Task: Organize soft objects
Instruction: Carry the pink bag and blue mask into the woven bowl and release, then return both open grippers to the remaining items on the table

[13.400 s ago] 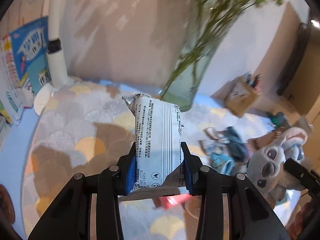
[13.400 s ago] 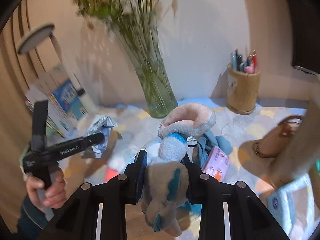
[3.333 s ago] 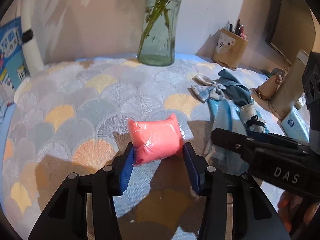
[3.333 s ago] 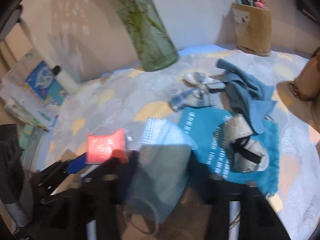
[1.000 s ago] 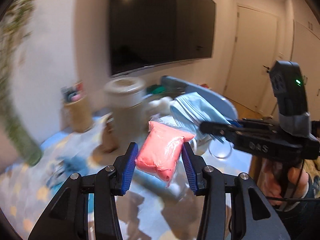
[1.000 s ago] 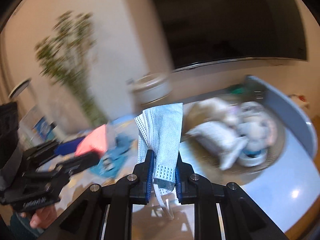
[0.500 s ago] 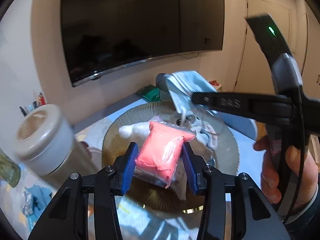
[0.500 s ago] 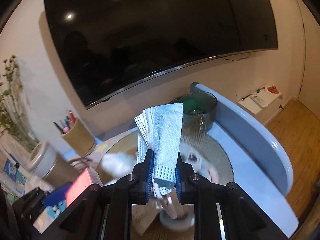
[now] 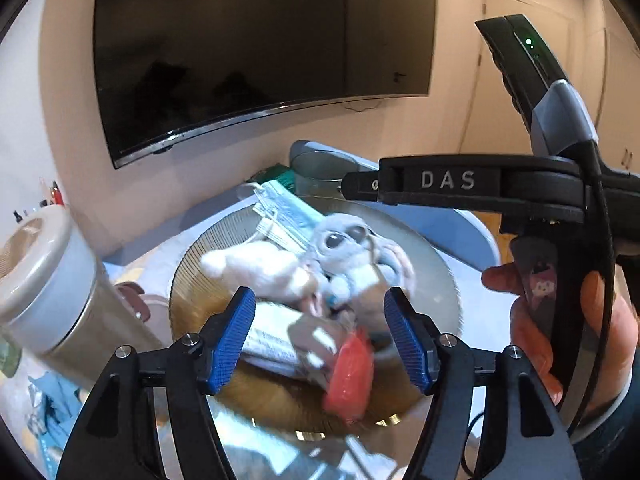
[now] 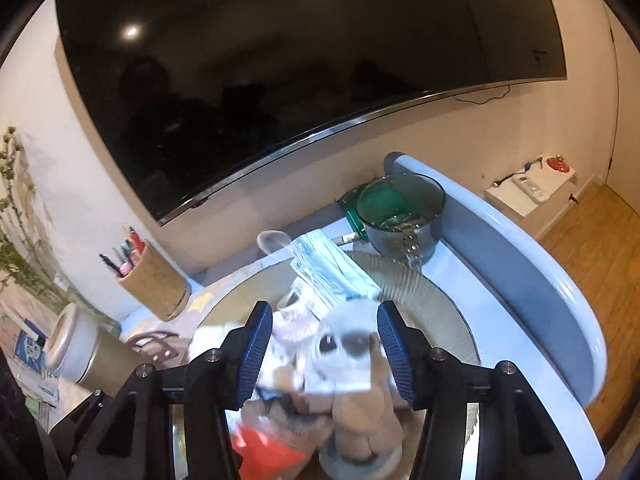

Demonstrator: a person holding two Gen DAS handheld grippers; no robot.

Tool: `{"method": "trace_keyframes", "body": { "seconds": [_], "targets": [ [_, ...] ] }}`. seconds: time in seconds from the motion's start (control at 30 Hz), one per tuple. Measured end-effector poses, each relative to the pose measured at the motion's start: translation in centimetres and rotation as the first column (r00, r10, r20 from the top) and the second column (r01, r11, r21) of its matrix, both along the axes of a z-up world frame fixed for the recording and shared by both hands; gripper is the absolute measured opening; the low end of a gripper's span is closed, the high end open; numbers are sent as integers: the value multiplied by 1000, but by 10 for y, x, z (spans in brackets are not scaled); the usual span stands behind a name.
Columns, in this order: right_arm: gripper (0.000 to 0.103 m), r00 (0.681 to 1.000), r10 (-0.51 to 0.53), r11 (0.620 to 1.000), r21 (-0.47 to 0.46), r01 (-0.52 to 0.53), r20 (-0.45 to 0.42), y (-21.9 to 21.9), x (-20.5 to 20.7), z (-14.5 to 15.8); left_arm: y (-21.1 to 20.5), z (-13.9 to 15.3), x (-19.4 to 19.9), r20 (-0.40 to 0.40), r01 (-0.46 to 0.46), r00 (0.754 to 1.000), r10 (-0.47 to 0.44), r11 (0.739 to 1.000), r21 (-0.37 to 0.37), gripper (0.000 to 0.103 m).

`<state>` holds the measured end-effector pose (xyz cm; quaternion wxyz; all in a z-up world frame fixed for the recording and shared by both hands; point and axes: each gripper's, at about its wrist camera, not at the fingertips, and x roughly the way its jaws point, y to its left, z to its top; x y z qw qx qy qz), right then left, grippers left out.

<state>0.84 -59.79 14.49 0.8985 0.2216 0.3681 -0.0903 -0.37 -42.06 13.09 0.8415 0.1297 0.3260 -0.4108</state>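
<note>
A round ribbed basket (image 9: 192, 268) holds a grey plush toy (image 9: 344, 240), a white plush (image 9: 256, 266), a white packet (image 9: 272, 346), a pink pouch (image 9: 348, 376) and a blue face mask (image 9: 286, 216). My left gripper (image 9: 322, 340) is open and empty above the basket, the pink pouch blurred below it. My right gripper (image 10: 324, 354) is open and empty over the grey plush (image 10: 348, 350). The mask (image 10: 328, 274) lies at the basket's far side and the pink pouch (image 10: 266, 454) at its near side. The right gripper's body (image 9: 460, 190) crosses the left wrist view.
A beige lidded canister (image 9: 44, 292) stands left of the basket, a pen holder (image 10: 156, 284) behind it. A green pot (image 10: 400, 216) sits at the back. The blue raised table edge (image 10: 532, 280) curves on the right. A large dark screen (image 10: 304, 60) hangs on the wall.
Both grippers have opened. The pink pouch has dropped from the left gripper into the basket, and the face mask has left the right gripper and lies on the basket's far side.
</note>
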Motion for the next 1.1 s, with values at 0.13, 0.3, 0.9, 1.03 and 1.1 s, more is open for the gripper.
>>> {"method": "trace_keyframes", "body": {
  "seconds": [0.13, 0.3, 0.9, 1.03, 1.1],
  "targets": [
    [59, 999, -4, 1000, 1, 3, 35, 14, -33, 16, 27, 14, -33, 39, 25, 999, -24, 1000, -16, 74],
    [60, 997, 22, 1000, -9, -21, 76, 45, -74, 33, 85, 26, -56, 63, -28, 998, 30, 999, -40, 74],
    [60, 936, 345, 938, -46, -343, 62, 212, -91, 36, 340, -1, -8, -6, -458, 889, 458, 889, 26, 75],
    [60, 870, 492, 870, -32, -491, 14, 281, -70, 21, 365, -22, 11, -85, -502, 861, 501, 865, 17, 74],
    [60, 849, 528, 847, -56, -529, -29, 311, -55, 10, 369, -34, 17, -91, -509, 856, 510, 860, 33, 74]
  ]
}}
